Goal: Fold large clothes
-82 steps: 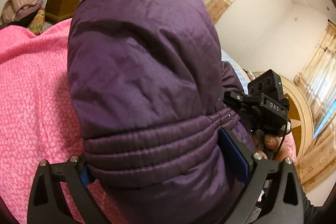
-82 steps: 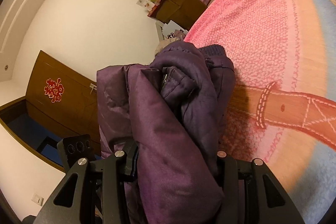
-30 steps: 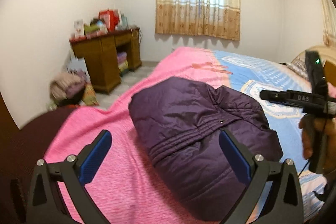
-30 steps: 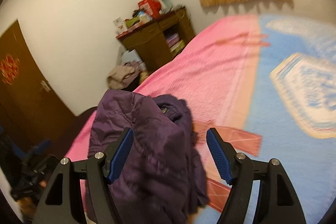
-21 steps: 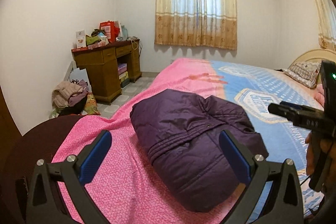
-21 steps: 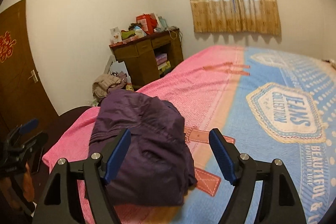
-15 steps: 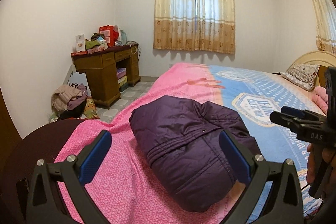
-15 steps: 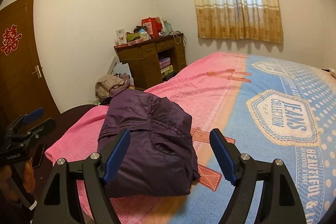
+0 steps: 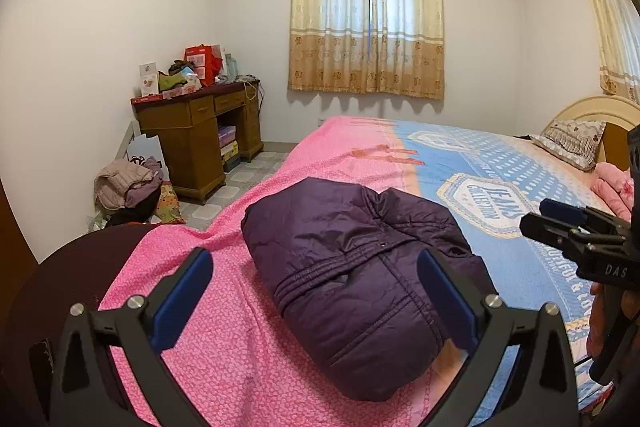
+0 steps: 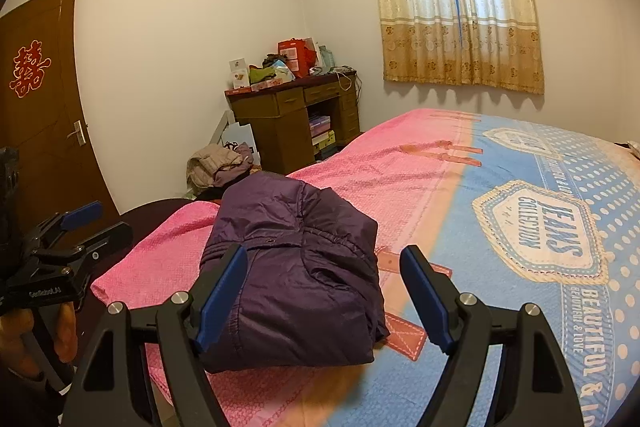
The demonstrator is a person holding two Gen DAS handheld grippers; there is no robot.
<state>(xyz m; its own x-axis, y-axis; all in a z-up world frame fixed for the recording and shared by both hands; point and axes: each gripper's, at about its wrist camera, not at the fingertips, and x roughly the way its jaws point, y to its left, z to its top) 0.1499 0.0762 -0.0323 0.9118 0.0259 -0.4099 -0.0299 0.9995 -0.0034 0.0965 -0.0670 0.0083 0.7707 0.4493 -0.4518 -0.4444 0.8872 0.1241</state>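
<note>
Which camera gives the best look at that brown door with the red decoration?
The right wrist view: the door shows there with its handle and red decoration. The left wrist view catches only a dark brown sliver at its left edge.

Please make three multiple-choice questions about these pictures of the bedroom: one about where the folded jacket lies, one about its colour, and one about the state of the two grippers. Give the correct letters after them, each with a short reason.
1. Where does the jacket lie?
A. on the desk
B. on the pink part of the bedspread
C. on the floor

2. What colour is the jacket?
A. dark purple
B. yellow
C. white

3. How are the left gripper and the right gripper?
A. both clamped on the jacket
B. one holds a sleeve
C. both open and empty

Answers: B, it rests folded on the pink cloth near the bed's edge; A, its fabric is dark purple in both views; C, the blue pads stand apart, touching nothing.
</note>
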